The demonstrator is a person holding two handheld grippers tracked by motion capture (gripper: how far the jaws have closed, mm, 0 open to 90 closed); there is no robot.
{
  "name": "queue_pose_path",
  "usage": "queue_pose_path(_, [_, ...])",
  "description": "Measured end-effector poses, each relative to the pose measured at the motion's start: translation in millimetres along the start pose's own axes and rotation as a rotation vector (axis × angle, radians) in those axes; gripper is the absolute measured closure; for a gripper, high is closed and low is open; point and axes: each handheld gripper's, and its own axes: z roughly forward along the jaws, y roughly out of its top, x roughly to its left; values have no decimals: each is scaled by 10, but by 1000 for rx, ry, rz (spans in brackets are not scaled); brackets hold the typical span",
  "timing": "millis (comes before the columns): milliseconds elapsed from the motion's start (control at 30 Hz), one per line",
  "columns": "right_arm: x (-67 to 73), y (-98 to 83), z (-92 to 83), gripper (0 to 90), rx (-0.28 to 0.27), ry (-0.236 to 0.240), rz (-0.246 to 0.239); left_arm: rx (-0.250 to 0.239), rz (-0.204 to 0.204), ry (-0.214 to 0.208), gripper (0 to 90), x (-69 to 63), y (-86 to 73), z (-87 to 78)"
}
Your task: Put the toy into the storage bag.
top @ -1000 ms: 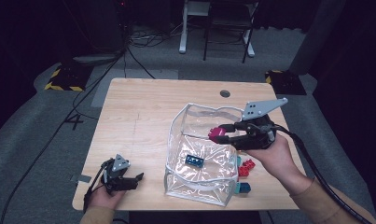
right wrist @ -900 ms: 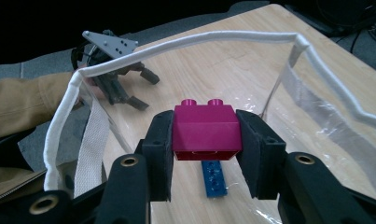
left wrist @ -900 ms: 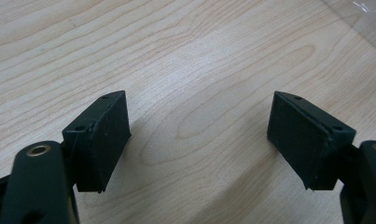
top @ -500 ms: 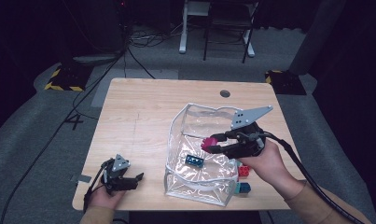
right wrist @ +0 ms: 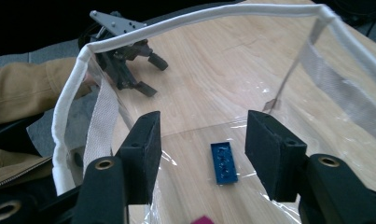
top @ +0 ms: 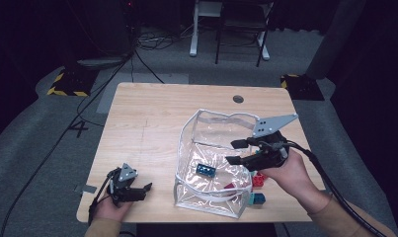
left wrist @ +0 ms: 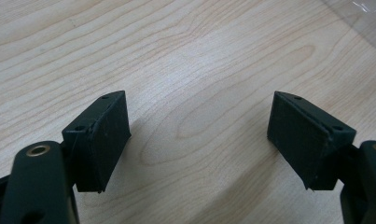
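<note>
Plastic bricks [top: 258, 180] look light, stiff, slick: pinch flat sides; right gripper [top: 234, 151] jaws just opened, empty, over clear bag [top: 214, 197].

Lit evenly from above on the pale wooden table [top: 152, 123], dimming into near-black surroundings. Casting soft shadows just beneath the left gripper [left wrist: 199, 140]. Glinting faintly on the clear plastic bag [right wrist: 316, 93] around the right gripper [right wrist: 202, 149]. Softening slightly, grainy and low in detail, from overhead.
</note>
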Motion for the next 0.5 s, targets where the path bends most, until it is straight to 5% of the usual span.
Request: queue_pose_path(500, [-311, -245, -490, 459, -53, -121, 84, 0, 0, -1, 214, 0, 0, 1])
